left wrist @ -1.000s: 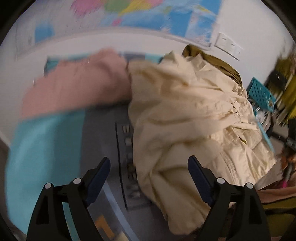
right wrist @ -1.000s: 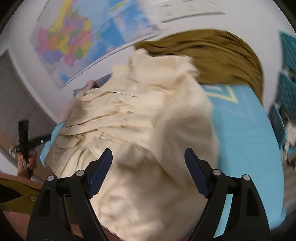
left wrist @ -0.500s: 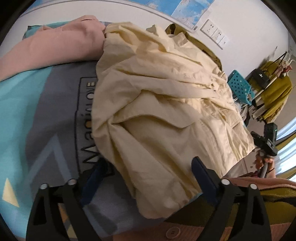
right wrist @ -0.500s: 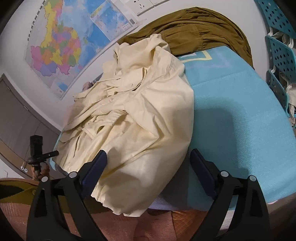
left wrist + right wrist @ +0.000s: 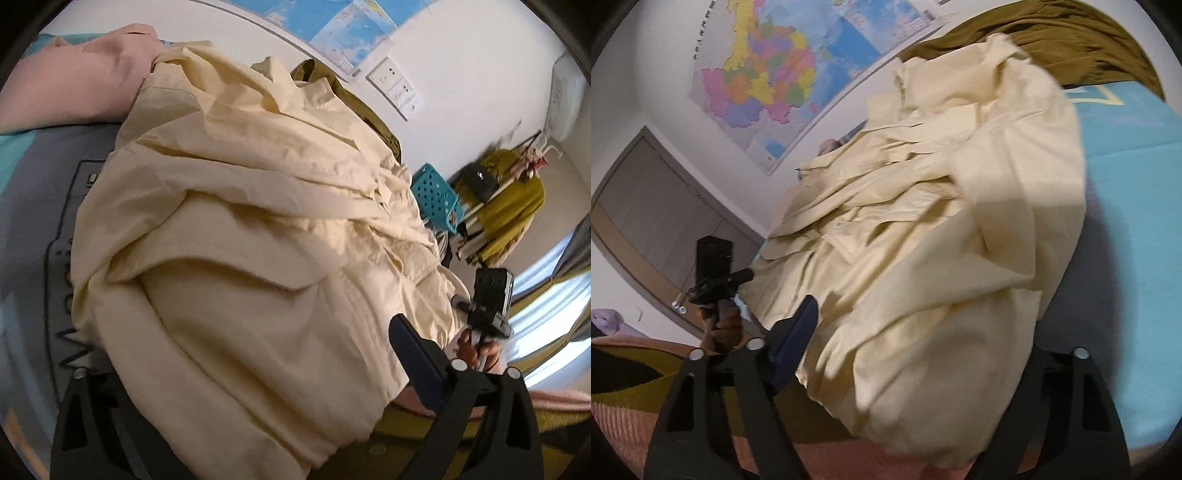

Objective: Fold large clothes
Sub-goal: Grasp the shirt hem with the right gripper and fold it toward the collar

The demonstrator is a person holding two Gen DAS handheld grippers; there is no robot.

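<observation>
A big cream garment lies crumpled in a heap on the bed's blue and grey cover, its near edge spilling toward the person. The left tongs stand spread wide, one finger on each side of the hem, the left finger tip hidden under the cloth; whether they grip any of it I cannot tell. The right tongs likewise gape wide around the heap. A pink garment and an olive one lie behind
</observation>
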